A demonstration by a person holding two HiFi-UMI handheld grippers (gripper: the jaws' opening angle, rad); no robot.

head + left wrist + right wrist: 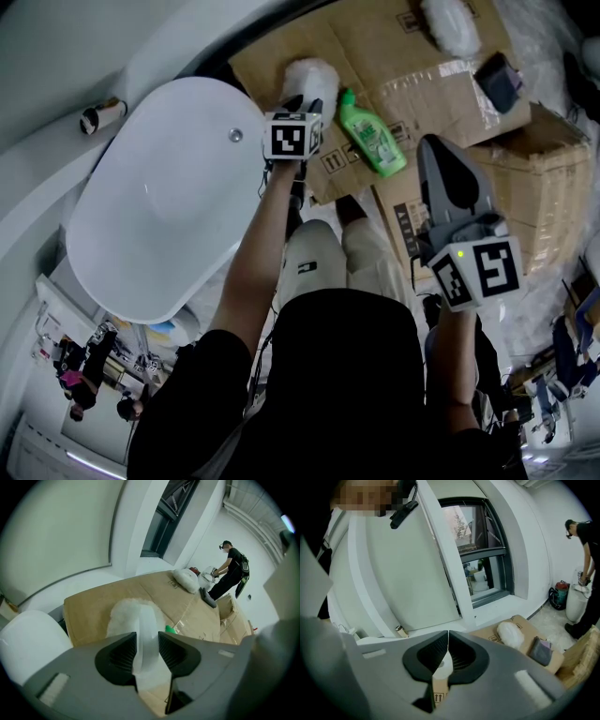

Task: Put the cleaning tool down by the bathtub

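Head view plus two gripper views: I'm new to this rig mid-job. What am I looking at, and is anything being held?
No robot here: a person holds a two-jaw gripper in each hand. The head view is from a camera on the person's head, looking steeply down; each gripper view looks along that gripper's own jaws. Below are a white bathtub and flattened cardboard beside it, where a green bottle lies. The left gripper has the pale handle of a fluffy white duster between its jaws, which stand apart and seem loose on it; the duster's head appears to rest on the cardboard by the tub. The right gripper is shut and empty.
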